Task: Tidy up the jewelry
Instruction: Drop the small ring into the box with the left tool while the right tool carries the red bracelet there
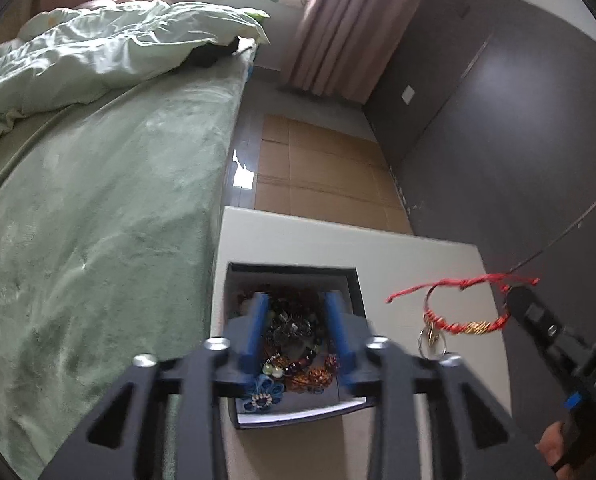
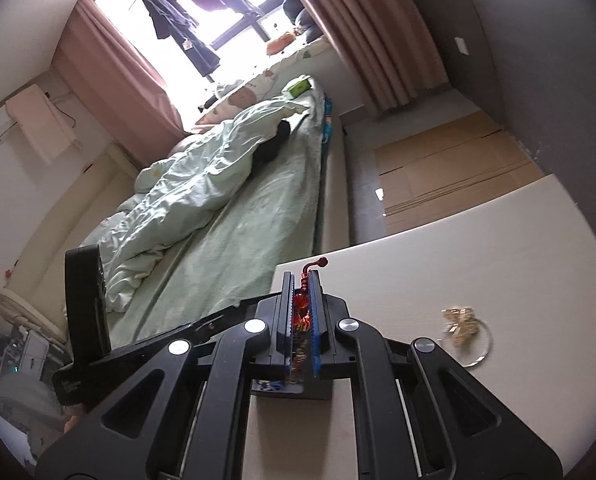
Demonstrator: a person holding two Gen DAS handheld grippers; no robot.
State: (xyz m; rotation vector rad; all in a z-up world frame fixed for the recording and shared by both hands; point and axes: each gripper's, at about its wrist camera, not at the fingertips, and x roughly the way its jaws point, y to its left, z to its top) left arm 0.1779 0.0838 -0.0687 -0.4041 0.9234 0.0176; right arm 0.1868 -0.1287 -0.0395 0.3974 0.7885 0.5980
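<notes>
A dark open box (image 1: 356, 280) full of mixed jewelry (image 1: 298, 344) sits on the white table (image 1: 418, 264). My left gripper (image 1: 298, 304) is open and empty, its blue fingers (image 1: 258, 332) held above the box. My right gripper (image 2: 301, 284) is shut on a red braided cord bracelet (image 2: 303, 312). In the left wrist view the bracelet (image 1: 466, 326) hangs in the air above the table, right of the box, pinched by the right gripper (image 1: 512, 300). A ring with gold charms (image 2: 464, 326) lies on the table; it also shows in the left wrist view (image 1: 432, 338).
A bed with a green sheet (image 1: 98, 200) and a crumpled duvet (image 1: 98, 56) runs along the table's left edge. Cardboard (image 1: 322, 164) covers the floor beyond the table. A dark wall (image 1: 498, 120) stands on the right, pink curtains (image 1: 346, 28) at the back.
</notes>
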